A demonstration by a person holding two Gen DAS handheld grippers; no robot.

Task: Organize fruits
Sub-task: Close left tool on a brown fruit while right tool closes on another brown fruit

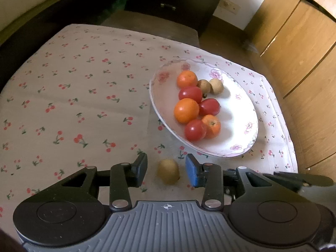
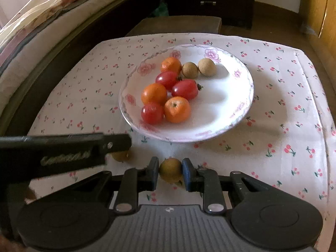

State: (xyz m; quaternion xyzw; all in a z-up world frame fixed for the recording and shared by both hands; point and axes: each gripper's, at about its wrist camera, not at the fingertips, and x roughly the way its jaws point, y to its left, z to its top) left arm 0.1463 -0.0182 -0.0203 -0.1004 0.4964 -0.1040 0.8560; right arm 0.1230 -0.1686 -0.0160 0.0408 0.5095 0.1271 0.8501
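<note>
My right gripper (image 2: 170, 172) pinches a small round brown longan (image 2: 170, 172) just off the cherry-print tablecloth (image 2: 273, 105). My left gripper (image 1: 166, 171) stands spread around a second longan (image 1: 168, 171), untouched. Risk: smooth skin slipping from the pads before the white floral plate (image 2: 235, 117).

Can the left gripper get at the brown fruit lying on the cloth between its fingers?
Probably yes. The left gripper is open with the brown fruit between its fingers, pads clear on both sides, and nothing blocks it. The right gripper is shut on another fruit alongside.
</note>
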